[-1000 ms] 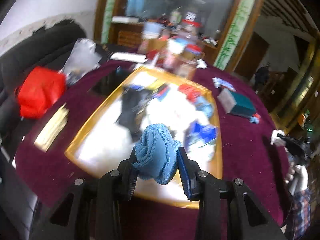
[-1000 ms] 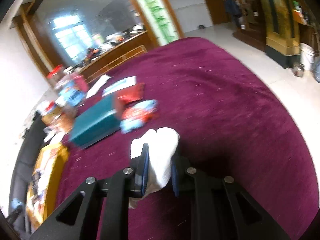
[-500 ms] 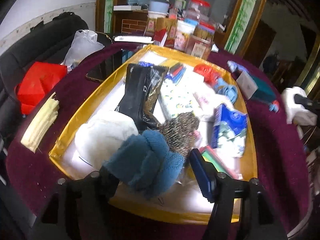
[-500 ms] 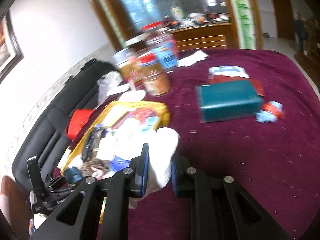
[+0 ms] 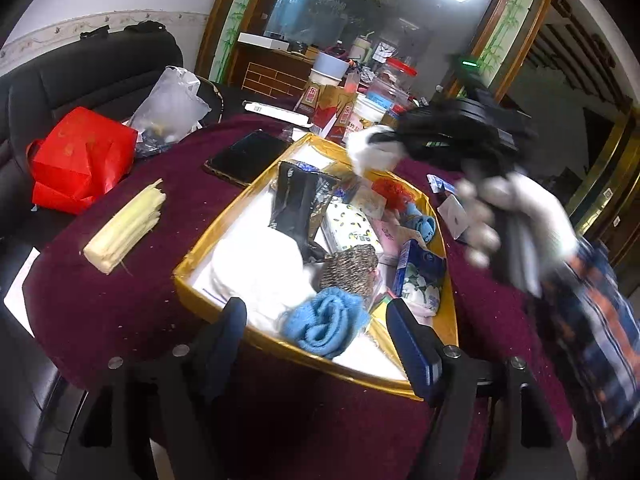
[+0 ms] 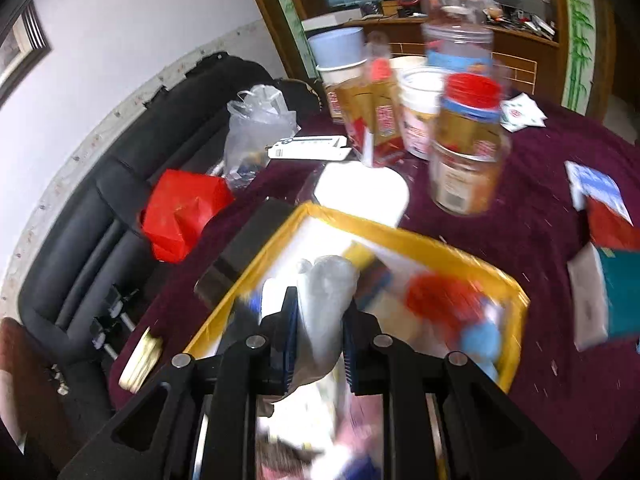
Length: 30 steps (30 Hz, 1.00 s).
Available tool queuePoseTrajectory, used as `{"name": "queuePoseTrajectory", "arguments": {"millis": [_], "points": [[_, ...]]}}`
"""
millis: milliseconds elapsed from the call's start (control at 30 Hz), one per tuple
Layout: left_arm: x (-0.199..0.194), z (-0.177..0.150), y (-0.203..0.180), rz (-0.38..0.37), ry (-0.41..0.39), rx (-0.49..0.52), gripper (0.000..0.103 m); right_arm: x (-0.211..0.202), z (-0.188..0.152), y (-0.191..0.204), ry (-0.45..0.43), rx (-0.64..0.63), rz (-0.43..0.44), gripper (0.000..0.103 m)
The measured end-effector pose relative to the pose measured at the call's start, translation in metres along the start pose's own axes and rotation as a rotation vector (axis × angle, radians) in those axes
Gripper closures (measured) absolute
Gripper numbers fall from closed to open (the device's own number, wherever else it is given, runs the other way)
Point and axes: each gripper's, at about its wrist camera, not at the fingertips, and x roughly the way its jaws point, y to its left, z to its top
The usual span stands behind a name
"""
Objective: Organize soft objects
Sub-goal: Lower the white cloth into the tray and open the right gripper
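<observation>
Blue knitted cloth (image 5: 325,322), rolled and fuzzy, is lying at the near edge of the yellow tray (image 5: 188,266), between the spread jaws of the left claw (image 5: 316,334), whose pads are standing clear of it on either side; the jaws have just been opening and the claw is now released. Beside the cloth, a white folded towel (image 5: 256,270), a speckled brown knit roll (image 5: 352,270), a black glossy pouch (image 5: 298,204) and a blue-and-white tissue pack (image 5: 420,280) are crowding the tray.

Over the tray's far end, the right claw (image 6: 320,330) is clenching a pale white cloth roll (image 6: 324,300), soft and crumpled, which is bulging up past the blue pads. In the left wrist view this claw is appearing as a dark blur with a gloved hand (image 5: 516,216) and a plaid sleeve (image 5: 596,332).

Underneath, a round tabletop (image 5: 100,304) is wearing a plush maroon cover. A red paper bag (image 5: 80,160), a clear plastic bag (image 5: 172,106) and a bundle of pale stalks (image 5: 126,226) are sitting to the left; red-lidded jars (image 6: 466,144) are standing beyond the tray. A black sofa (image 5: 84,68) is lining the white wall.
</observation>
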Motion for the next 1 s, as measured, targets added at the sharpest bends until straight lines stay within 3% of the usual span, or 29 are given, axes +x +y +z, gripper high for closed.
{"name": "queuePoseTrajectory", "arguments": {"millis": [267,333,400,500,600,767,933,1000], "points": [[0.005,0.003,0.030,0.012,0.012,-0.051,0.027,0.074,0.038,0.011,0.050,0.039,-0.046,0.083],[0.008,0.003,0.035,0.017,0.018,-0.063,0.027,0.082,0.043,0.011,0.053,0.060,-0.017,0.078],[0.010,0.002,0.037,0.017,0.027,-0.077,0.027,0.091,0.046,0.010,0.073,0.079,0.005,0.062],[0.011,0.000,0.035,0.016,0.031,-0.077,0.026,0.094,0.044,0.007,0.076,0.094,-0.020,0.055],[0.012,0.000,0.030,0.015,0.037,-0.072,0.026,0.084,0.039,0.008,0.049,0.050,-0.099,0.053],[0.008,0.001,0.010,0.031,0.025,-0.025,0.025,0.038,0.024,0.003,-0.024,0.024,-0.100,0.048],[0.000,-0.004,-0.023,0.141,-0.020,0.068,0.018,-0.025,-0.020,0.002,-0.086,-0.054,-0.071,0.032],[-0.002,-0.009,-0.035,0.186,-0.035,0.104,0.013,-0.050,-0.043,-0.003,-0.111,-0.066,-0.055,0.031]]}}
